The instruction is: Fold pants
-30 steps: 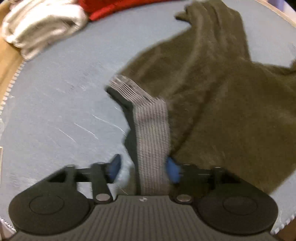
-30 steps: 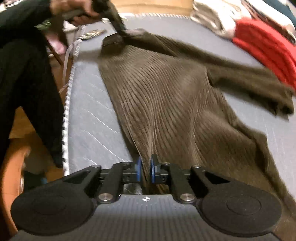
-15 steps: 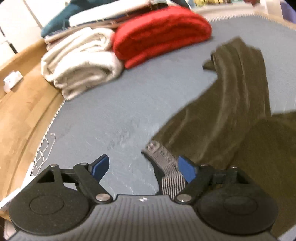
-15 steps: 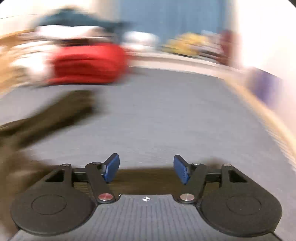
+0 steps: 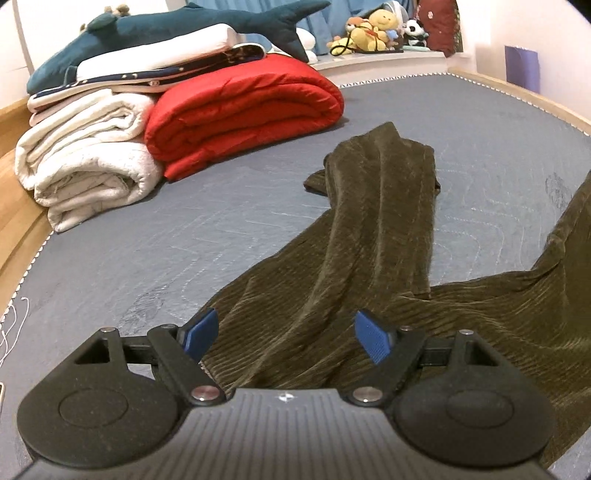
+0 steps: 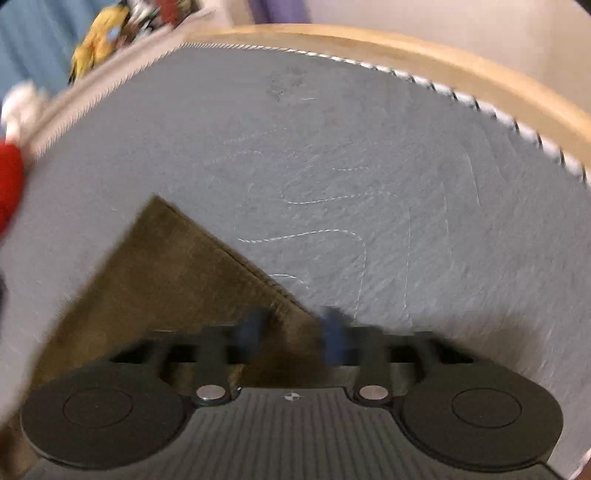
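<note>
Olive corduroy pants (image 5: 369, 240) lie spread on the grey-blue mattress (image 5: 147, 240), with one leg running away toward the red quilt. My left gripper (image 5: 286, 332) hovers over the near part of the pants, open wide, with the cloth lying below its fingers and not pinched. In the blurred right wrist view, a squared leg end of the pants (image 6: 166, 266) lies flat on the mattress (image 6: 369, 184). My right gripper (image 6: 293, 332) is at that end's corner. Its jaws are closing with the cloth corner between them, and a gap still shows.
A folded red quilt (image 5: 243, 110) and rolled white blankets (image 5: 85, 162) sit at the far left, with a blue shark plush (image 5: 147, 33) on top. Small plush toys (image 5: 373, 33) line the back ledge. A wooden bed frame (image 6: 443, 62) rims the mattress.
The left gripper let go of the grey waistband, opened wide and drew back over the pants. The right gripper released the cloth, swung to a leg end, and its jaws have narrowed again.
</note>
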Motion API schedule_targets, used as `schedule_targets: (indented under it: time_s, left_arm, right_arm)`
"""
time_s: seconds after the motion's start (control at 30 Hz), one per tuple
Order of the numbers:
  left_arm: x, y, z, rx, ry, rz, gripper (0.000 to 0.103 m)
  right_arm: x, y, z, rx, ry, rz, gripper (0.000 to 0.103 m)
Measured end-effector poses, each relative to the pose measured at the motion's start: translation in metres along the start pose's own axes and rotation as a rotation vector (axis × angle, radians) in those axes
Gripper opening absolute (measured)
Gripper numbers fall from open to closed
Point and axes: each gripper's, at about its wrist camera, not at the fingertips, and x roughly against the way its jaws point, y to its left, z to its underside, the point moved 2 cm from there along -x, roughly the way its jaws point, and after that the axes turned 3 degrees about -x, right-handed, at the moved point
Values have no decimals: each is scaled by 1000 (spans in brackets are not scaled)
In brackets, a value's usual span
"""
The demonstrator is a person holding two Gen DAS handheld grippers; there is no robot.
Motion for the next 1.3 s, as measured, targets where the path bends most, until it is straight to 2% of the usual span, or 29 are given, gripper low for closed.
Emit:
schedule_targets:
  time_s: [0.03,0.1,0.17,0.33,0.43,0.5,0.57,0.6,0.63,0.67,0.7,0.73,0.77,0.8,0.83,0.87,0.9,0.97,1.03,1.07,1.13,1.17,1.23,1.3]
  left_arm:
    - [-2,-3,-1,0,2,-2,86]
    - [-5,-4,-1,3,7,2,86]
    - [-4,-4,0,10,9,2,86]
    - [-6,-5,-1,32,13,20,86]
    - [-7,-7,0,39,20,46,86]
    - [-10,-9,2,51,32,72,86]
    - [-15,-12,6,70,56,111,86]
    - [-18,-15,9,80,71,134,85]
    - [-22,-18,12,86,85,154,82]
    - [-27,-23,15,83,105,178,65]
    - [-32,-29,19,67,128,203,49]
    - [-38,-36,23,39,160,236,19]
    - [-44,-41,26,19,183,259,12]
    - [-51,-46,31,4,211,281,12]
    - [-59,-50,37,-11,259,297,12]
    - [-66,-53,42,-24,300,301,12]
    - [-72,-57,48,-43,332,287,13]
    - [-72,-59,46,-57,320,268,15]
    - [-66,-56,37,-30,282,255,19]
    - [-62,-55,31,-13,257,252,22]
    - [-54,-52,19,23,204,236,22]
    - [-51,-51,13,44,179,228,22]
    - [-46,-49,3,82,134,216,22]
    - [-42,-47,-9,127,87,202,22]
  right_arm:
    - [3,2,-1,-28,1,-14,9]
    - [11,-2,0,-73,0,-44,8]
    - [21,-4,-2,-92,-24,-25,7]
    - [56,-8,-3,-112,-135,195,5]
    - [59,-25,0,-216,-123,236,5]
    - [51,-20,2,-188,-107,255,5]
    - [60,-9,4,-153,-170,348,6]
    - [65,-3,3,-128,-216,378,9]
    - [71,6,2,-109,-262,374,9]
    - [75,14,1,-102,-289,315,9]
    - [77,22,2,-101,-301,246,19]
    - [75,32,3,-94,-300,160,44]
    - [69,43,3,-61,-275,74,61]
    - [58,56,6,-2,-226,-15,79]
    - [45,68,12,54,-168,-83,76]
    - [30,78,20,93,-102,-105,75]
    - [16,84,27,119,-35,-97,74]
    - [-10,92,40,155,81,-15,68]
    - [-8,109,41,211,25,25,64]
    - [-4,116,39,218,2,20,61]
    - [8,132,35,176,-52,-57,48]
    - [13,141,32,156,-76,-107,45]
    - [22,159,29,128,-117,-196,12]
    - [30,182,34,109,-141,-304,5]
